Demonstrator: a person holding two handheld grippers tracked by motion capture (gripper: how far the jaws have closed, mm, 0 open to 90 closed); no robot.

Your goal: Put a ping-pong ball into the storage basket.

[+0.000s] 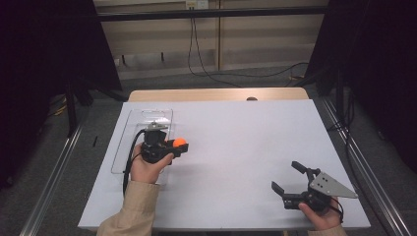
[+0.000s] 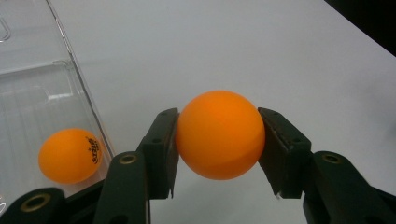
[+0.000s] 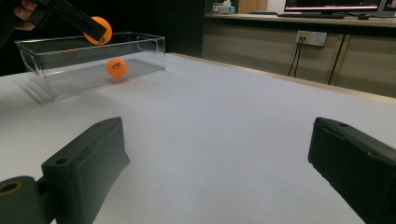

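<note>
Two orange balls are in play: my left gripper [image 2: 218, 140] clamps one ball [image 2: 219, 134] between its pads, raised above the white table [image 1: 236, 147] just beside the clear bin [image 2: 42, 88]. Another ball [image 2: 70, 155] lies inside that bin. My right gripper [image 1: 290, 178] rests well apart near the table's edge, jaws spread with nothing between them.

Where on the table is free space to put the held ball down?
The widest bare patch is the white table between the clear box and the right gripper; the far right corner is free too. It is crowded at the left, where the left gripper holds one orange ball beside the box.
</note>
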